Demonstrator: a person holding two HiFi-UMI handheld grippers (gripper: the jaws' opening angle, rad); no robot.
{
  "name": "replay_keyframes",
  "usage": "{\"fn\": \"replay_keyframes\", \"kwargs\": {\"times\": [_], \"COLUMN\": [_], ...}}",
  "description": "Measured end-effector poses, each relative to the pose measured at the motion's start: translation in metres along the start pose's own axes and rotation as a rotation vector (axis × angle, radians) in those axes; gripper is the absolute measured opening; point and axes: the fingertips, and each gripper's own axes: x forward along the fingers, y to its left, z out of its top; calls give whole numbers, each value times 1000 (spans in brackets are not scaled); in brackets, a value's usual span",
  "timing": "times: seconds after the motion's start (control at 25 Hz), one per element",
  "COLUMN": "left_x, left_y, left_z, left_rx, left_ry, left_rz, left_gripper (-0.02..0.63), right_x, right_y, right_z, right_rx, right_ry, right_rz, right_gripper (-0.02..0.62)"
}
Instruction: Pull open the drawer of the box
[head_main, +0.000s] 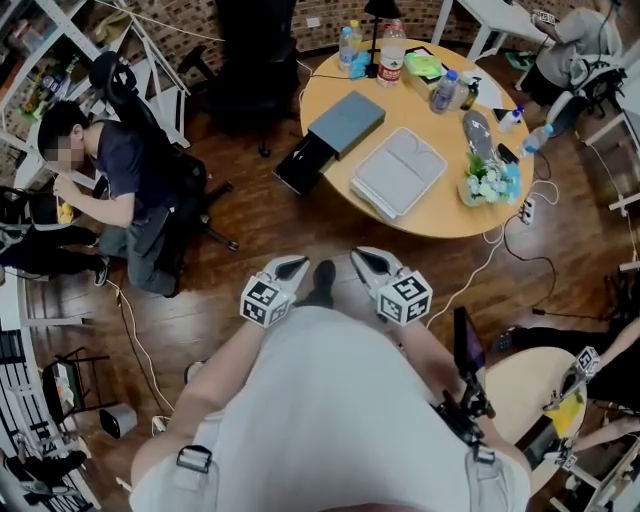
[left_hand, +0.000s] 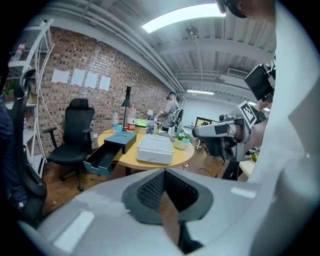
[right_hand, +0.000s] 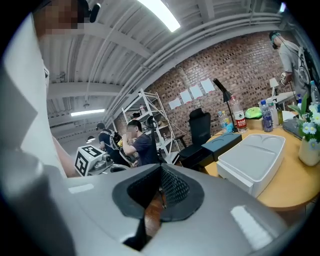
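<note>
A dark teal box (head_main: 347, 122) sits on the round wooden table (head_main: 450, 215), and its drawer (head_main: 303, 165) is pulled out past the table's near-left edge. The left gripper view shows the same box (left_hand: 121, 139) with the drawer (left_hand: 101, 160) open and empty. In the right gripper view, box (right_hand: 226, 142) and drawer (right_hand: 196, 155) lie far ahead. Both grippers are held close to the person's body, well short of the table. My left gripper (head_main: 297, 266) (left_hand: 164, 172) is shut on nothing. My right gripper (head_main: 362, 258) (right_hand: 161, 170) is also shut and empty.
A white lidded case (head_main: 398, 172) lies beside the box. Bottles (head_main: 391, 52), a flower pot (head_main: 487, 183) and small items crowd the table's far side. A seated person (head_main: 130, 170) and a black office chair (left_hand: 75, 137) are at the left. Cables (head_main: 480, 270) cross the wooden floor.
</note>
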Motion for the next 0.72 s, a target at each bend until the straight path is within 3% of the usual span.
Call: {"fn": "replay_keyframes", "kwargs": {"times": [0.52, 0.72], "left_x": [-15, -23], "left_y": [-49, -51], "left_z": [-12, -16], "left_rx": [27, 35], "left_ry": [-21, -19], "left_rz": [-54, -40], "left_gripper": [7, 7], "right_x": [-34, -30], "right_y": [30, 39], "right_z": [-29, -34], "right_rx": [7, 6], "right_ry": [-14, -18], "right_rz": [-31, -10], "right_gripper": [6, 7]}}
